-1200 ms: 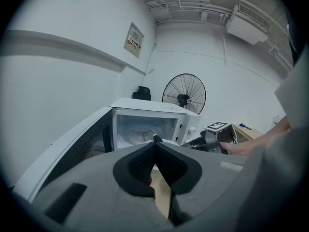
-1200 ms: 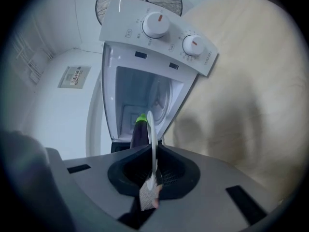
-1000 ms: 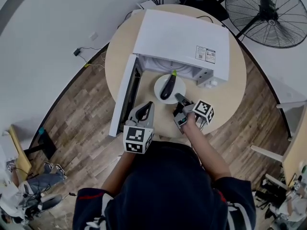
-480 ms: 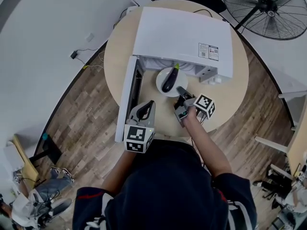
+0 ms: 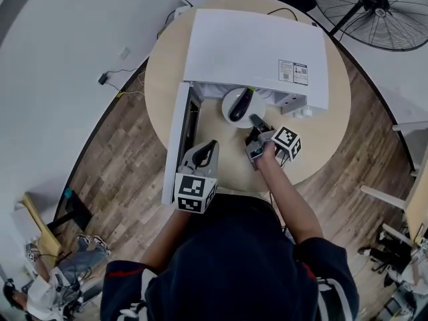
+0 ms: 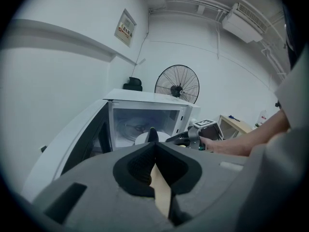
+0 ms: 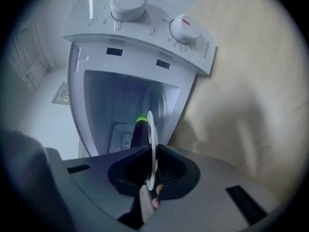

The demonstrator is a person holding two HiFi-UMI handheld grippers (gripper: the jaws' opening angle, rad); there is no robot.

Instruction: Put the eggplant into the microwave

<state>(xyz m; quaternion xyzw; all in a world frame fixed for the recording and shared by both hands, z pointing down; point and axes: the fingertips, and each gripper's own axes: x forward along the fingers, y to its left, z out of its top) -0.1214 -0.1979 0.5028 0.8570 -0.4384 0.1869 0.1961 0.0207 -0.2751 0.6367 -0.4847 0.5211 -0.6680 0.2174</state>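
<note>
A dark purple eggplant [image 5: 241, 105] with a green stem lies on a white plate [image 5: 227, 106]. My right gripper [image 5: 256, 121] is shut on the plate's near rim and holds it at the mouth of the white microwave [image 5: 254, 45], whose door [image 5: 177, 142] stands open to the left. In the right gripper view the plate [image 7: 150, 129] is edge-on between the jaws, with the eggplant [image 7: 140, 132] on its left, in front of the cavity. My left gripper [image 5: 208, 146] hovers by the door, shut and empty. In the left gripper view the plate [image 6: 142, 138] sits before the opening.
The microwave stands on a round wooden table [image 5: 314, 146]. A standing fan [image 5: 381, 9] is at the far right on the floor. Cables and a socket lie on the floor to the left [image 5: 107, 77]. The control knobs [image 7: 186, 28] are on the microwave's right side.
My right gripper has carried the plate with the eggplant forward, from the table in front of the microwave up to its opening. The left gripper has hardly shifted.
</note>
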